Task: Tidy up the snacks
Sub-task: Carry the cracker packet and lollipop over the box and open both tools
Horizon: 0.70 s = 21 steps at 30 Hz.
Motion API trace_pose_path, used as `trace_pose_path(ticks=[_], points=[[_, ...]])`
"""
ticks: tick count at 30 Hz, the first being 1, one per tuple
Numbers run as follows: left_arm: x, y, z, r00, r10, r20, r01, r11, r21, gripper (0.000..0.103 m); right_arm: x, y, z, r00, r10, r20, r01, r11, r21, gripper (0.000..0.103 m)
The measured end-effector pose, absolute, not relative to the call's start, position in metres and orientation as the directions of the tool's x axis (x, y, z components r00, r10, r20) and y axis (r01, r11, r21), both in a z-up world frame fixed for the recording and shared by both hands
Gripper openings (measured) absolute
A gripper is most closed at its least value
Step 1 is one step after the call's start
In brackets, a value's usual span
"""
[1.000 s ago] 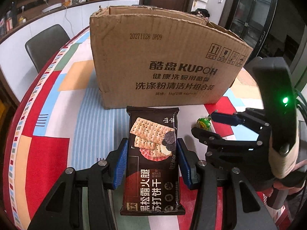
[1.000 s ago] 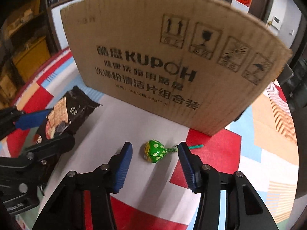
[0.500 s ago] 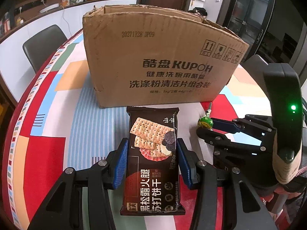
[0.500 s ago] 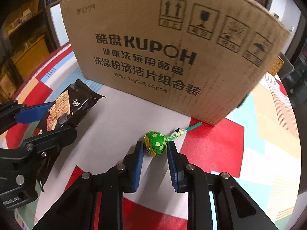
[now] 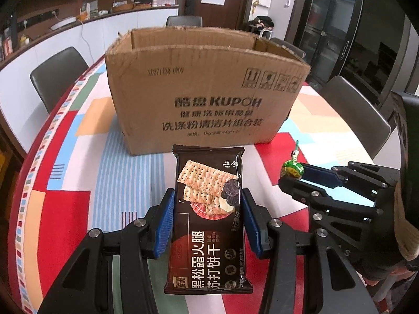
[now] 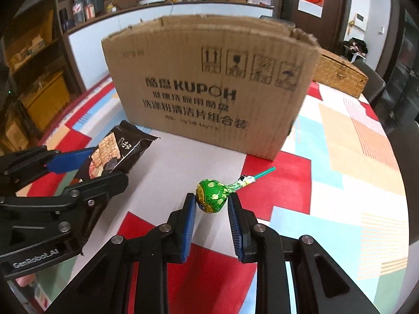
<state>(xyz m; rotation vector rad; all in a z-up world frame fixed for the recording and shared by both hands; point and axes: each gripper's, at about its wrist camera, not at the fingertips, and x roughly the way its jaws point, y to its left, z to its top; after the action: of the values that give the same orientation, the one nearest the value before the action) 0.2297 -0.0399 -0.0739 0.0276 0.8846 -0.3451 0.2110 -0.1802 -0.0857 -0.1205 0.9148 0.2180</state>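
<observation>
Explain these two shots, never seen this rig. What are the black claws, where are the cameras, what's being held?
No robot here: a person holds a two-finger gripper in each hand, each with a fisheye camera looking along its fingers. One picture is from the left gripper, clamped on a dark cracker packet; the right gripper shows at that picture's right edge. The other is from the right gripper, pinching the green head of a lollipop, stick pointing away. It appears lifted off the table, though that is hard to confirm. Ahead stands an open cardboard box on a table with a colourful patterned cloth; a woven basket sits behind it. Likely both snacks go into the box.
</observation>
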Motion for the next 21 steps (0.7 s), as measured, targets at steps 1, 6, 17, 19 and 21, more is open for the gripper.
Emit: trace_pose_path(ticks=[1, 6, 17, 19, 21], points=[[0.228, -0.04, -0.07, 0.589, -0.286, -0.756, 0.309, 0.944, -0.116, 0.048, 0.208, -0.185, -0.081, 0.597, 0.134, -0.791, -0.233, 0.972, -0.012, 0.026], [0.219, -0.04, -0.05, 0.624, -0.297, -0.723, 0.319, 0.941, -0.111, 0.048, 0.2, -0.186, -0.063, 0.64, 0.144, -0.755, -0.204, 0.979, 0.014, 0.026], [0.203, -0.037, -0.003, 0.708, -0.32, -0.629, 0.335, 0.937, -0.099, 0.048, 0.185, -0.19, -0.025, 0.728, 0.159, -0.667, -0.182, 0.983, 0.035, 0.026], [0.202, -0.037, 0.007, 0.729, -0.317, -0.607, 0.335, 0.938, -0.087, 0.048, 0.185, -0.189, -0.016, 0.743, 0.161, -0.65, -0.183, 0.983, 0.035, 0.026], [0.202, -0.036, 0.017, 0.745, -0.317, -0.587, 0.337, 0.938, -0.08, 0.048, 0.184, -0.189, -0.007, 0.76, 0.162, -0.63, -0.184, 0.982, 0.031, 0.026]])
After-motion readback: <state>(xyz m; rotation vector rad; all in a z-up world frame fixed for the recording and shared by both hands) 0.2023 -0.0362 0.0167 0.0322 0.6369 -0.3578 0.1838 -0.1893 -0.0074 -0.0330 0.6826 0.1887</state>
